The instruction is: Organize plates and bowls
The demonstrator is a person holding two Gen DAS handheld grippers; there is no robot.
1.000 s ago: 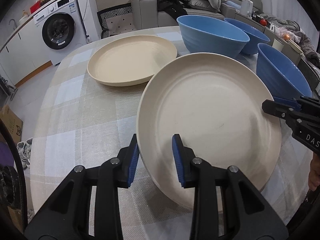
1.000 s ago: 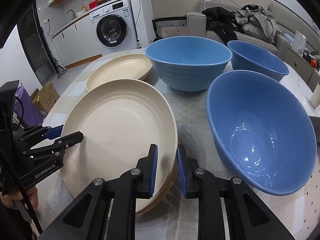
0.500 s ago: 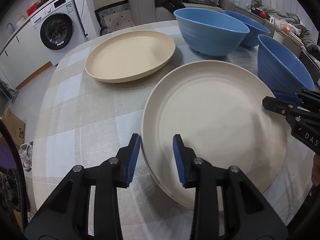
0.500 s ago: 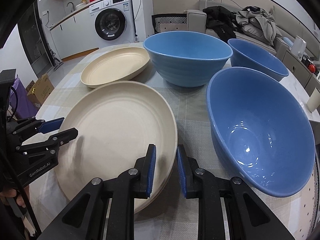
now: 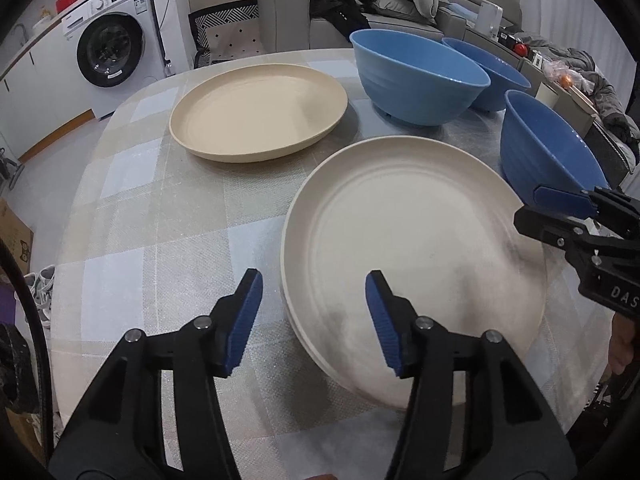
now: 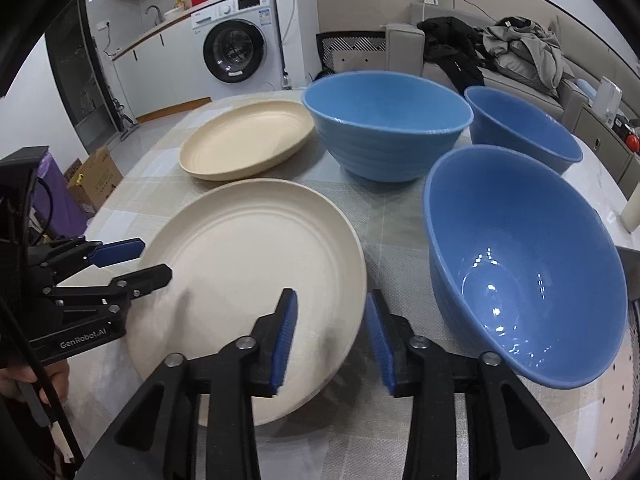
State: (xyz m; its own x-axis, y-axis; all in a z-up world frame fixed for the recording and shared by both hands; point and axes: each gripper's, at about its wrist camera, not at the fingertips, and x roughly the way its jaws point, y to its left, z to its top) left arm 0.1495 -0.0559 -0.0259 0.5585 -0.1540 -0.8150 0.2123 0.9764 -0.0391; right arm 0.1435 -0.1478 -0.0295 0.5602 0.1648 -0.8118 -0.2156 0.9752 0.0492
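Both grippers are spread wide with nothing between the pads: the left gripper [image 5: 314, 322] straddles the near-left rim of the near cream plate [image 5: 412, 256], one pad outside the edge and one over the plate, and the right gripper [image 6: 330, 336] does the same at the opposite rim, inner pad above the plate, outer pad over the tablecloth [image 6: 396, 220]. Neither pinches anything that I can see. The plate sits flat on the checked cloth, and there looks to be a second rim line under its edge, so it might be a stack of two, but honestly I can't tell from these fisheye views. My read is that this is the plate step, with the near plate set down and let go, so the next move is probably to fetch the far cream plate [image 6: 248, 140], which sits apart toward the washing machine [image 6: 236, 56]. That needs a low reach, a pinch on a thin shallow rim, and a lift that clears the big bowl just beside it. Count: two cream plates for sure (maybe a third hidden), and three blue bowls, namely the near blue bowl [image 6: 524, 264] just right of the plate, the big middle blue bowl [image 6: 386, 128] and the far blue bowl [image 6: 524, 132], none nested.
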